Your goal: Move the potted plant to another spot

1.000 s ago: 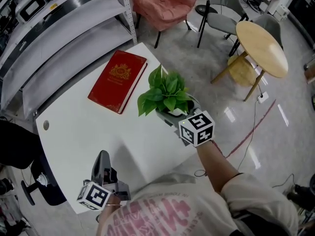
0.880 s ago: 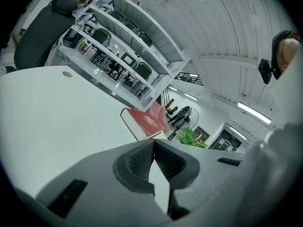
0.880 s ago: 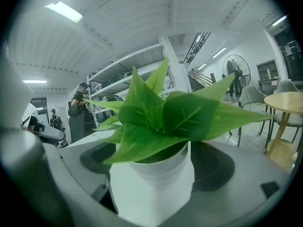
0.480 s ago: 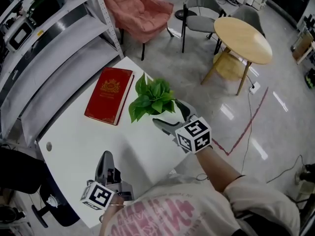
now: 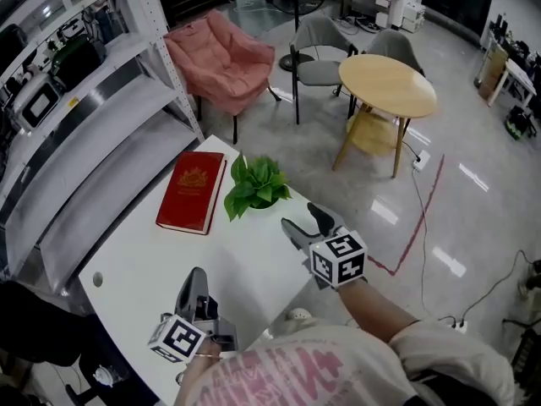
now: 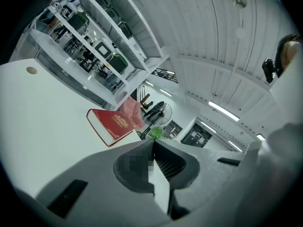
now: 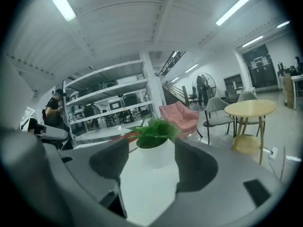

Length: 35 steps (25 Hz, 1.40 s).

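Jaws on the right gripper [image 5: 302,218] stand apart and have just been closing, with nothing between the pads. Its own view lines the gap up on the white pot [image 7: 156,154], which sits further ahead and untouched. Left gripper [image 5: 197,277] jaws are pressed together, empty, hovering over the near part of the table [image 5: 237,256].

Surface: white tabletop, plain and matte, one small round hole [image 5: 96,280] near the left side. I see the plant [image 5: 256,186] standing upright toward the far corner, just beside the red book [image 5: 193,192], which lies flat to its left. Leaves come close to the book's long edge; I cannot tell if they touch.

Room: grey metal shelving [image 5: 76,117] runs along the table's left side. Beyond the far corner is a pink chair [image 5: 221,57], then a grey chair [image 5: 325,53] and a round wooden table [image 5: 387,85]. Glossy grey floor [image 5: 473,201] carries a red line [image 5: 414,227].

Edges: the plant is near the table's far right edge, with only floor beyond it. The right gripper hangs about over that same edge, nearer me. The broadest bare stretch of tabletop lies between the book and the left gripper. Shelving closes off the left.
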Available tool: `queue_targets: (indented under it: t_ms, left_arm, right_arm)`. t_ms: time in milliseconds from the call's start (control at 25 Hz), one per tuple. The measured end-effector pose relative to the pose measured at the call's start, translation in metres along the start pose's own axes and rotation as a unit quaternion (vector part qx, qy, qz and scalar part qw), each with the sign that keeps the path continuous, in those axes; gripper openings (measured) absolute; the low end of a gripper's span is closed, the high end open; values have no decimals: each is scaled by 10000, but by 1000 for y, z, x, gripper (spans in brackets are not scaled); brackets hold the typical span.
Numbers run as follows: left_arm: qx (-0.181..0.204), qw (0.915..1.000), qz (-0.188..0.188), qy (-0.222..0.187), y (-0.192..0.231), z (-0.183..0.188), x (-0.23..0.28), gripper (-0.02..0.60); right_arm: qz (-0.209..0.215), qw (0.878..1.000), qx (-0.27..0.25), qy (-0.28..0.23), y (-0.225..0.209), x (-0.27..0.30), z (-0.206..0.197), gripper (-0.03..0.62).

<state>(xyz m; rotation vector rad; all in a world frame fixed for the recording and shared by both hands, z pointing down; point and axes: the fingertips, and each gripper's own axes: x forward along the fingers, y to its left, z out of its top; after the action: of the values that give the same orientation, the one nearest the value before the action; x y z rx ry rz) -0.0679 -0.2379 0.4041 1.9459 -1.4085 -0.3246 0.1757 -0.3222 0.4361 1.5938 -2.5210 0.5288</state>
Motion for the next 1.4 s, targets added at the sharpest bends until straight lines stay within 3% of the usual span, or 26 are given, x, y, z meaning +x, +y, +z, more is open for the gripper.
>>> queue_targets:
  t_ms: [160, 280, 520, 760, 920, 1040, 1160, 1400]
  left_arm:
    - [-33, 9995, -310, -33, -10, 1, -10, 3]
    - [-97, 9981, -601, -125, -18, 0, -20, 3]
    - [-156, 9963, -837, -113, -36, -8, -50, 3]
    - [-110, 9942, -1060, -156, -53, -16, -76, 3]
    - [325, 9931, -1111, -197, -61, -18, -95, 3]
    - [780, 9913, -1055, 48, -63, -27, -103, 3]
    - [881, 9893, -1087, 412, -63, -41, -107, 3]
    - [1050, 9884, -905, 615, -55, -57, -124, 3]
  right_arm:
    - [-235, 9991, 333, -68, 3, -29, 1, 202]
    - [-271, 9986, 437, -118, 13, -49, 2, 159]
    - [-211, 9972, 673, -252, 42, -89, 3, 43]
    - [-84, 9949, 946, -333, 69, -125, 3, 7]
    - [-205, 9953, 898, -285, 80, -145, -4, 6]
    - [-441, 9963, 685, -285, 85, -157, -8, 7]
    - [-569, 9950, 715, -395, 92, -166, -9, 6]
    - [-792, 9927, 789, -442, 104, -189, -22, 6]
